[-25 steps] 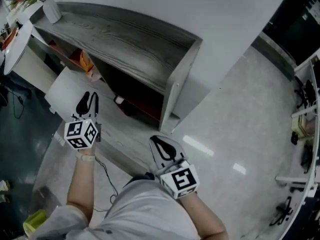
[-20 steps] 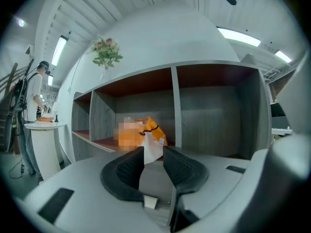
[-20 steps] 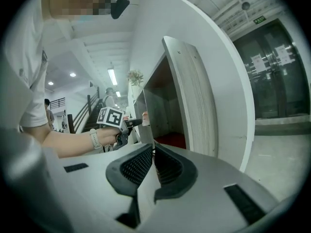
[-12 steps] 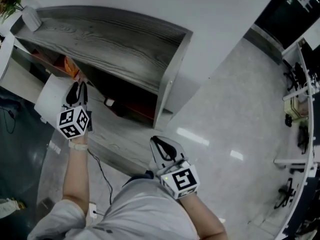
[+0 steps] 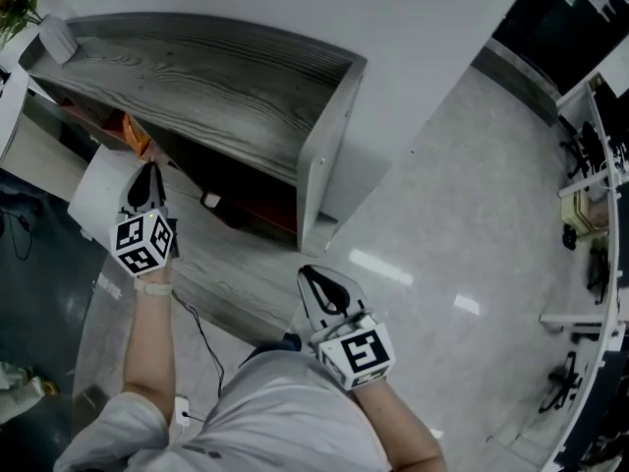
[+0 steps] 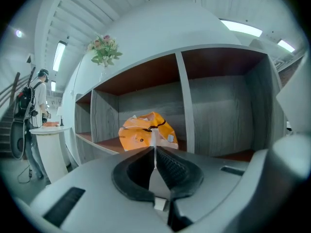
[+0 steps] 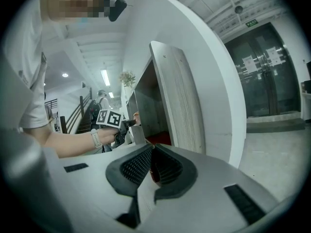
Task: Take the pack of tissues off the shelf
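An orange pack of tissues (image 6: 146, 131) lies crumpled on a red-brown shelf board of the grey wooden shelf (image 5: 226, 77), in the middle compartment. In the head view the pack (image 5: 133, 132) peeks out under the shelf top. My left gripper (image 5: 147, 173) is held just in front of it, jaws shut and empty; in the left gripper view the left gripper (image 6: 154, 147) points straight at the pack without touching it. My right gripper (image 5: 314, 278) hangs back near my body, shut with nothing in it. From the right gripper (image 7: 151, 147), the left gripper (image 7: 119, 126) shows at the shelf's front.
A vase of flowers (image 6: 103, 50) stands on the shelf top at its left end. A white round table (image 6: 46, 130) and a person (image 6: 39, 93) are off to the left. A small white item (image 5: 210, 201) lies on a lower board. Dark glass doors (image 7: 272, 76) are at the right.
My left gripper has moved up and forward toward the shelf opening with the orange pack. The right gripper has stayed put. The head view has shifted a little.
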The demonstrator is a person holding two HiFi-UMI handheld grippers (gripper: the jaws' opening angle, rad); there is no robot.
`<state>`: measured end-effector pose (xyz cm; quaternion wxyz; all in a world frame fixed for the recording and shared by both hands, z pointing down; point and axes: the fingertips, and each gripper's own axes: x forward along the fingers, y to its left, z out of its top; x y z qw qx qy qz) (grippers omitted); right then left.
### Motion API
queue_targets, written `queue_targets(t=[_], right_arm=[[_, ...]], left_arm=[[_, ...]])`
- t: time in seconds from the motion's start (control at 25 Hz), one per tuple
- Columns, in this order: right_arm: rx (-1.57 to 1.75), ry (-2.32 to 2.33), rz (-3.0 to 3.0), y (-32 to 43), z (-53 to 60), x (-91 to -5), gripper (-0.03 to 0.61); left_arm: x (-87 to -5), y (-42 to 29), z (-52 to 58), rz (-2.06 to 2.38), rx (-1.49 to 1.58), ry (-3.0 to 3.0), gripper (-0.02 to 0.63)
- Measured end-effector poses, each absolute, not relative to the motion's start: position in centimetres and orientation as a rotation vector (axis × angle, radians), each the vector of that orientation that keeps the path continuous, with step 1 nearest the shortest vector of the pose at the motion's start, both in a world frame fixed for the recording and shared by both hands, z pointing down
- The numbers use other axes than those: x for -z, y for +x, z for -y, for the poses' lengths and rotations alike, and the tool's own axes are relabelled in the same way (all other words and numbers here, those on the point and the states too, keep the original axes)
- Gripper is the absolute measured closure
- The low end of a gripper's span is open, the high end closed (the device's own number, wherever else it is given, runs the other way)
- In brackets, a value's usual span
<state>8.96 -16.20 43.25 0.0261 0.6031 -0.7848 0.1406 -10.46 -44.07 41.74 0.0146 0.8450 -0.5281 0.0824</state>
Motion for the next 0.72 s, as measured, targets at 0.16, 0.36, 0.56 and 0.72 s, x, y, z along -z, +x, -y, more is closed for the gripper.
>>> queue_targets(t=[0.16,0.36,0.56,0.72], right_arm=[[-0.434,1.823,2.454,8.8,16.2,-43.3,0.552],[-0.427,1.754,2.509,8.5,16.2,-43.4,0.552],[-0.431,1.641,2.588,7.6,16.4,-43.4,0.552],[-0.431,1.53,2.655,6.4,16.7,-43.6,0.552]], left_arm=[[-41.2,-11.0,43.0,1.679,-0.274,2.644,0.591],[-40.7,-12.7,41.2,1.743,-0.276,2.619,0.592],[-40.1,-14.7,38.4,1.818,-0.275,2.557,0.594],[-40.0,-16.5,35.7,1.883,-0.276,2.492,0.594]])
